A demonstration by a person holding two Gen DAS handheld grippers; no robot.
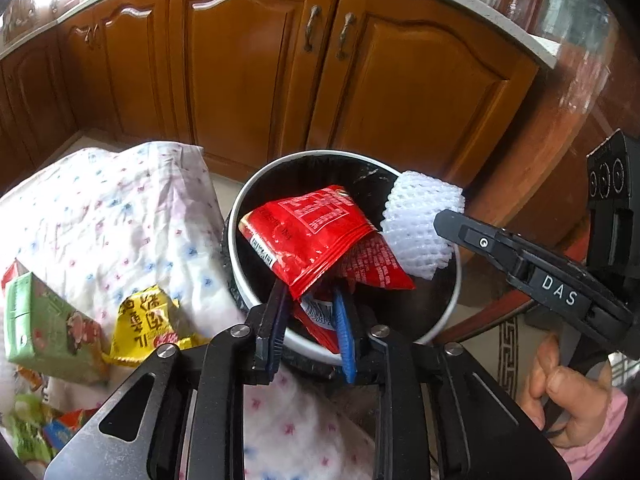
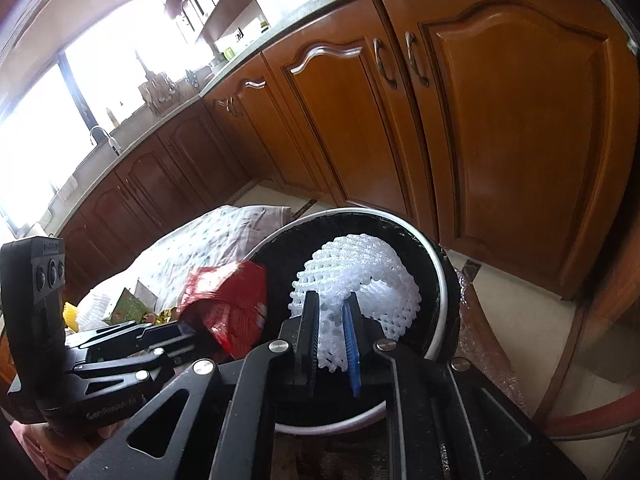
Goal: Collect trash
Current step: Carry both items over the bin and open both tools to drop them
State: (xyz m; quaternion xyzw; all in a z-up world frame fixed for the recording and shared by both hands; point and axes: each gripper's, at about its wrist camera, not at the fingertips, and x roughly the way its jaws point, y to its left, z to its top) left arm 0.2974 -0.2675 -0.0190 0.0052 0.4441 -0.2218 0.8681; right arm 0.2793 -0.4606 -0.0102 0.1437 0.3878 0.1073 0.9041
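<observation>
Currently, the left claw (image 1: 310, 300) is clamped on a red snack wrapper (image 1: 308, 236) over the black-lined trash bin (image 1: 256, 184). The right claw (image 2: 332, 320) is closed on white foam fruit netting (image 2: 360, 276) above the same bin.

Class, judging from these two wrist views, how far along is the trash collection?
Done: nothing shows inside the bin yet; its depth is hidden. In hand: the left gripper holds red wrappers and the right gripper holds white foam netting, both over the bin's mouth. Left: a yellow wrapper and a green carton lie on the floral cloth.
</observation>
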